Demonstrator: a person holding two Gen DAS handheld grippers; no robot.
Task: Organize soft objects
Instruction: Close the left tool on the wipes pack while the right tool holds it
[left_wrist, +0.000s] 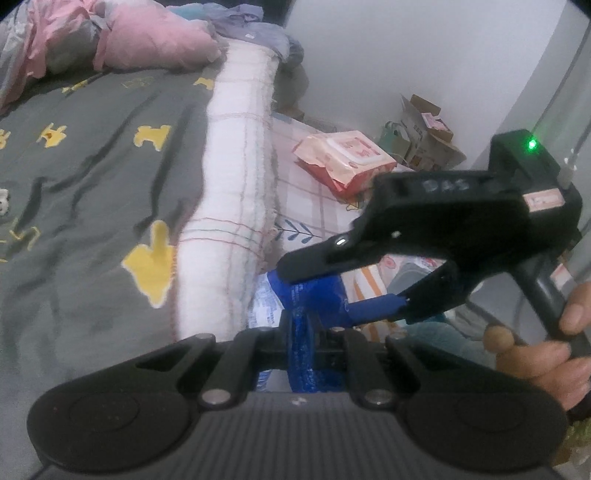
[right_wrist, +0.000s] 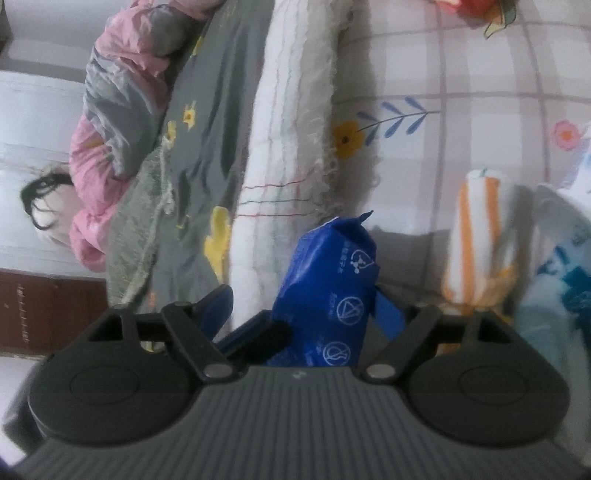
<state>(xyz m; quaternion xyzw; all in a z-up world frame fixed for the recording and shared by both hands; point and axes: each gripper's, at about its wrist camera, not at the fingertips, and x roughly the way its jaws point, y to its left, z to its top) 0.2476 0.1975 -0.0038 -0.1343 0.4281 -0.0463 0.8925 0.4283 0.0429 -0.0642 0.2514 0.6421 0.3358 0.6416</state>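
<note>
- Blue pack (right_wrist: 328, 291) sits upright above the bed, held from two sides; white blanket roll (right_wrist: 280, 155) just behind, open checked sheet (right_wrist: 480, 92) to its right.
- Left gripper (left_wrist: 301, 347) is clamped tight on the pack's edge.
- Right gripper (left_wrist: 343, 291) has its fingers around the pack, partly closed.
- Pink pack (left_wrist: 343, 162) lies well apart by the wall.
- Grey quilt (left_wrist: 92, 184) covers the bed.

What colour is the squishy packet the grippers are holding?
Blue with white printed symbols; the blue packet shows best in the right wrist view.
</note>
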